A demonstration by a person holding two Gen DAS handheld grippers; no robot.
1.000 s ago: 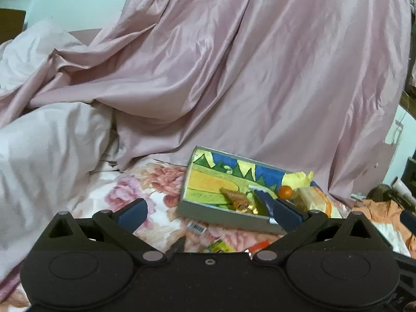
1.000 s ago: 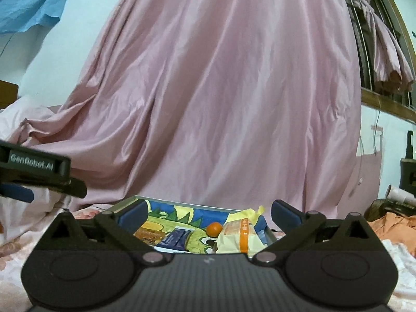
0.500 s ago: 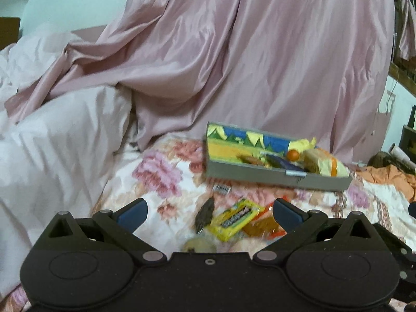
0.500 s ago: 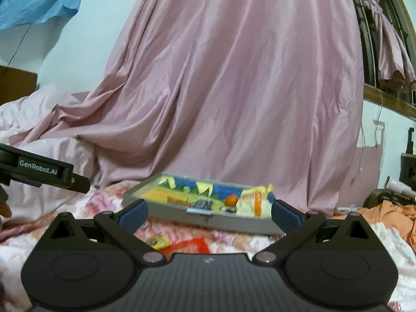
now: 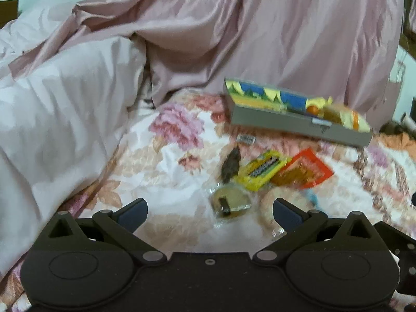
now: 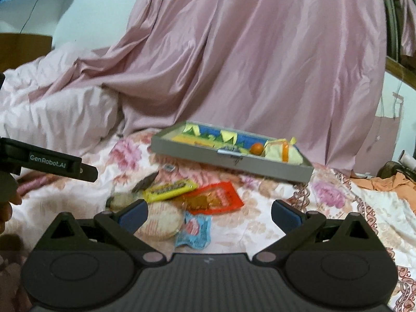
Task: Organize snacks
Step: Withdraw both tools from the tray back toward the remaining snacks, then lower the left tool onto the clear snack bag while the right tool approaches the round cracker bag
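Observation:
A grey tray [image 5: 291,122] [image 6: 228,157] with a colourful lining lies on the floral bedsheet and holds an orange ball [image 6: 257,148], a pale yellow packet [image 6: 282,153] and other small snacks. In front of it lie loose snacks: a yellow packet [image 5: 262,169] [image 6: 169,189], a red packet [image 5: 303,171] [image 6: 213,199], a dark wrapper [image 5: 231,165], a round clear-wrapped biscuit [image 5: 230,204] [image 6: 162,222] and a blue-pink sachet [image 6: 193,230]. My left gripper [image 5: 209,210] hovers open just short of the biscuit. My right gripper [image 6: 209,214] is open above the sachet, holding nothing.
A pink satin curtain [image 6: 247,65] hangs behind the tray. A bunched white-pink duvet [image 5: 52,109] rises on the left. Orange cloth [image 6: 390,182] and clutter lie at the far right. The left gripper's body [image 6: 49,162] juts in at the right view's left edge.
Both grippers have pulled back from the tray and tilted down, so the loose snacks on the sheet have come into view in front of them. Both stay open.

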